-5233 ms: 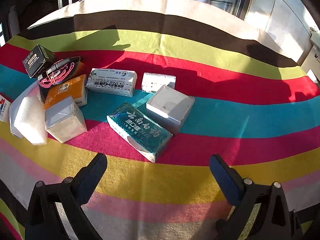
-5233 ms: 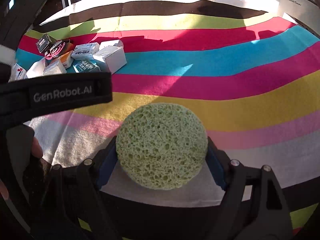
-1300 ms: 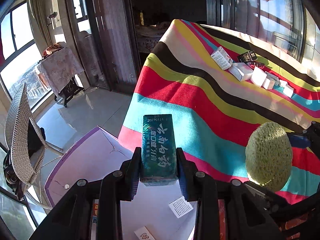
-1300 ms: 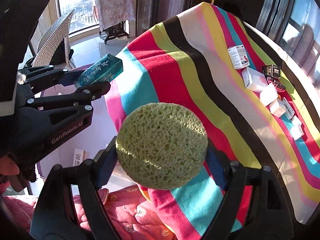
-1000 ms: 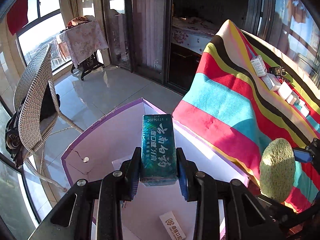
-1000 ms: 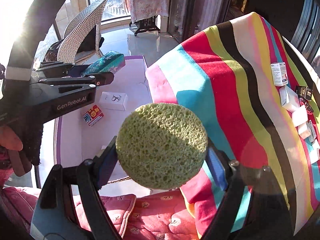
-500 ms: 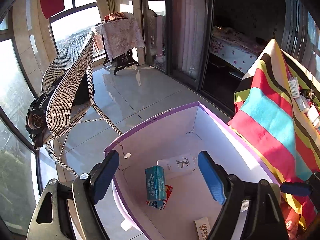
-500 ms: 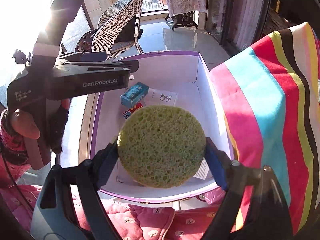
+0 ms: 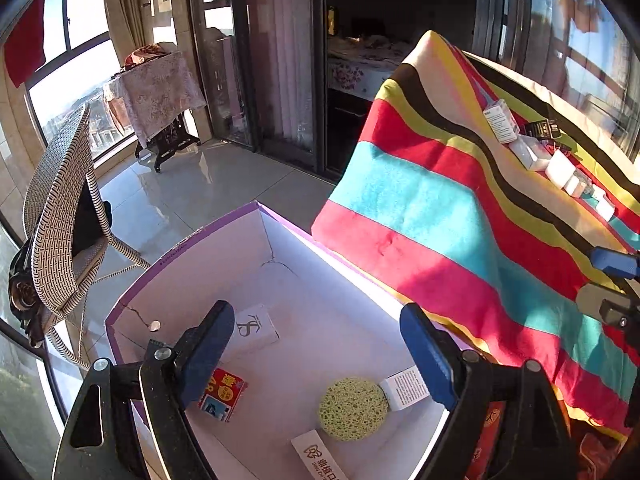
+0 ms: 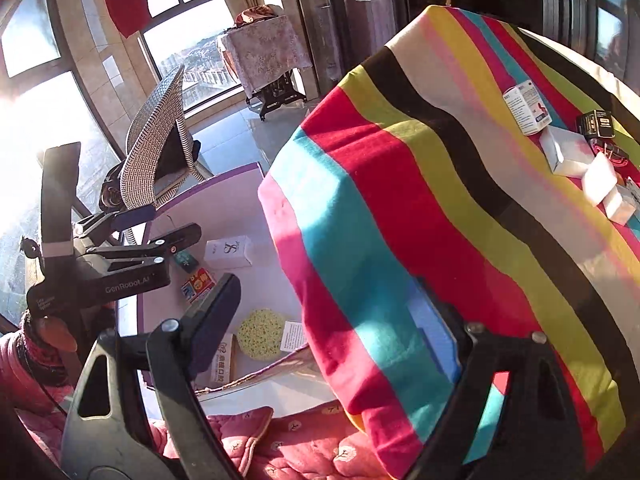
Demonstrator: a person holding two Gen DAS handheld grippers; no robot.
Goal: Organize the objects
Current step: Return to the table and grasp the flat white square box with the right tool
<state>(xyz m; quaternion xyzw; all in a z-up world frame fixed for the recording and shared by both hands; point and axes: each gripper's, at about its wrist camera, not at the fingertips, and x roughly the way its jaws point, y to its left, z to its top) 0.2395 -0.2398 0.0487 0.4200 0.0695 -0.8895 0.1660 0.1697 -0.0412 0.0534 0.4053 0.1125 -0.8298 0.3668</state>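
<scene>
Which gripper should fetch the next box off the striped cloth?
Probably right. The right gripper is open, empty and already faces the striped cloth and its small boxes. The left gripper, also open, points into the purple-rimmed box.

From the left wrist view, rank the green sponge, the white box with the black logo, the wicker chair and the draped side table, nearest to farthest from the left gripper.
Measured from the left gripper:
1. Green sponge, in the purple-edged box, just below the right finger.
2. White box with the black logo, deeper in, by the left finger.
3. Wicker chair, on the floor at left.
4. Draped side table, by the window.
</scene>
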